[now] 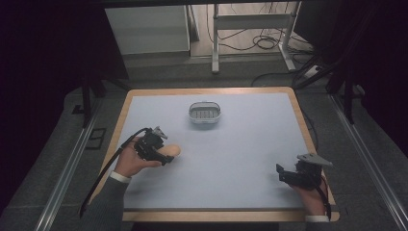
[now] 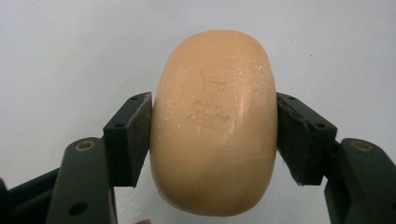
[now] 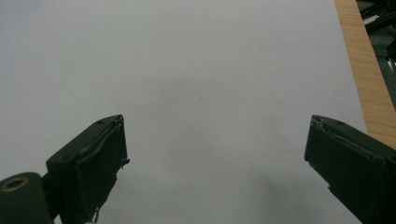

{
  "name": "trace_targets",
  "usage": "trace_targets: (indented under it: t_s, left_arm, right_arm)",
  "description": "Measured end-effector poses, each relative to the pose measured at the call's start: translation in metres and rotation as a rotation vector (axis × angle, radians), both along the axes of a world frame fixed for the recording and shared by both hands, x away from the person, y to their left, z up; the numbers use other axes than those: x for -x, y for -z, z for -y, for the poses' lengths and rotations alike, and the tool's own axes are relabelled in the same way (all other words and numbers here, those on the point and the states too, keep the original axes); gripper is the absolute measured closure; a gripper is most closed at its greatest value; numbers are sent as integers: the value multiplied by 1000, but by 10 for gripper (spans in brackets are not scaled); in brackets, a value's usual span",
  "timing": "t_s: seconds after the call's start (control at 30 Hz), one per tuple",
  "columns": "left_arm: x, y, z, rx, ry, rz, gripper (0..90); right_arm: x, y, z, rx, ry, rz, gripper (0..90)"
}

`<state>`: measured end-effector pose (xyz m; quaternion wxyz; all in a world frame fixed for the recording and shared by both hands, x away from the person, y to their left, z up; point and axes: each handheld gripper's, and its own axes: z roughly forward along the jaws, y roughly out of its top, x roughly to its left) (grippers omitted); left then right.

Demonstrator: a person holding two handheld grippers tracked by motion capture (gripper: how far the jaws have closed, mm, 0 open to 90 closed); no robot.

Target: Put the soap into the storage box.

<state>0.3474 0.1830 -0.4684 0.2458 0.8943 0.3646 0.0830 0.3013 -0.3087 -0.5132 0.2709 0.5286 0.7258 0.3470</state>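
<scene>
Soap: we see a peach-coloured oval bar of soap [image 2: 214,123] pinched between the two black pads of the left gripper [image 1: 169,155], one pad pressed flat on each long side. In the high view it lies at the left of the table, just past the person's left hand [image 1: 131,161].
Soap, hard to read: a stamped mark sits on its top face, but we cannot make out what it says. Its near end is partly covered by the gripper in the high view, so we cannot tell whether it rests on the mat or hangs just above it.
Left gripper: clamped on the soap; in its own view the jaw arms are cut off by the bottom edge.
Right gripper [image 1: 280,173]: jaws spread wide with nothing between them, over bare mat near the table's right front corner. In the right gripper view both jaws are cropped at the bottom.
Right hand [image 1: 312,195]: partly hidden under the gripper body and its grey plate.
Basket [image 1: 205,113]: a small grey oval basket near the far middle of the table, well apart from both grippers; we cannot tell what its inside holds.
Table [image 1: 240,144]: pale mat on a wooden top; its front edge is cut by the sleeves.
Surroundings: dark at both sides; beyond the table we make out only cables and white frame legs.
</scene>
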Motion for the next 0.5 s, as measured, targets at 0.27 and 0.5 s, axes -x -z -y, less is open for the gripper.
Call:
trace_targets:
  t_s: [0.27,0.5]
  left_arm:
    - [-3,-2,3,9,4,5,333]
    - [-6,-3,4,4,3,3,333]
  right_arm:
    - [0,0,1,0,0,0,56]
    - [0,0,1,1,3,0,56]
